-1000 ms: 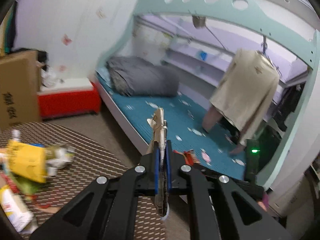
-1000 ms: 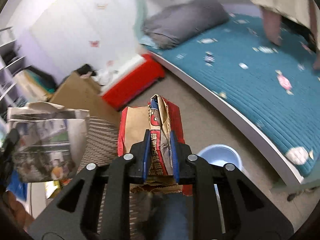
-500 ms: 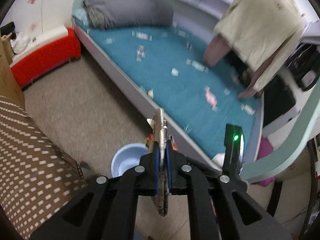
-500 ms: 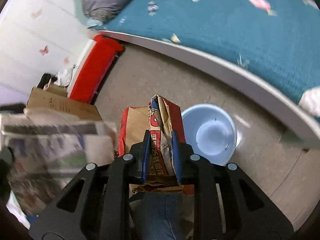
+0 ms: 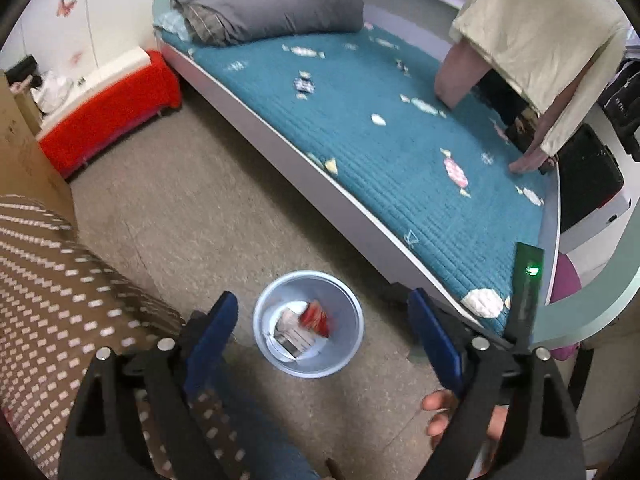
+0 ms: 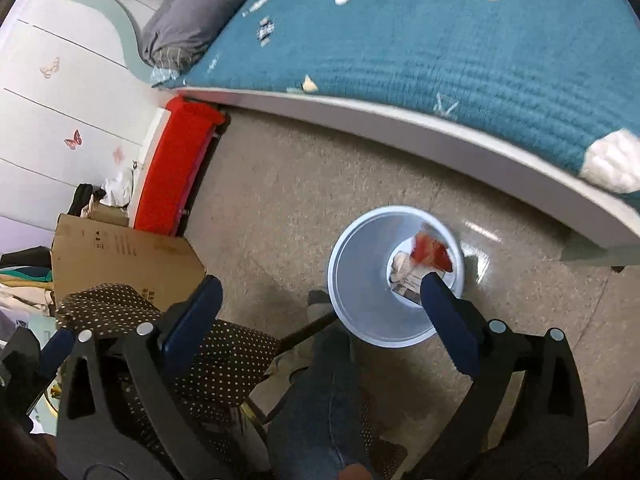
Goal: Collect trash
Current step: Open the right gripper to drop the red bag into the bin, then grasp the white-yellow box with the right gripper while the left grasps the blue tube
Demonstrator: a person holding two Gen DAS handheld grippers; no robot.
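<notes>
Below, red carton (image 6: 430,254) tilted in bin (image 6: 360,280), both grippers opening, empty.

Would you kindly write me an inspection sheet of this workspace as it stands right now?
Surface: speckled floor, mostly bare.
Job's things: pale blue bin on the floor, holding a red packet and crumpled paper.
Clutter: cardboard box; red storage box.
Grippers: left gripper and right gripper above the bin, jaws opening, nothing between the fingers.
Cables: nothing seen.
Surroundings: bed with teal quilt, grey pillow, dotted tablecloth.
</notes>
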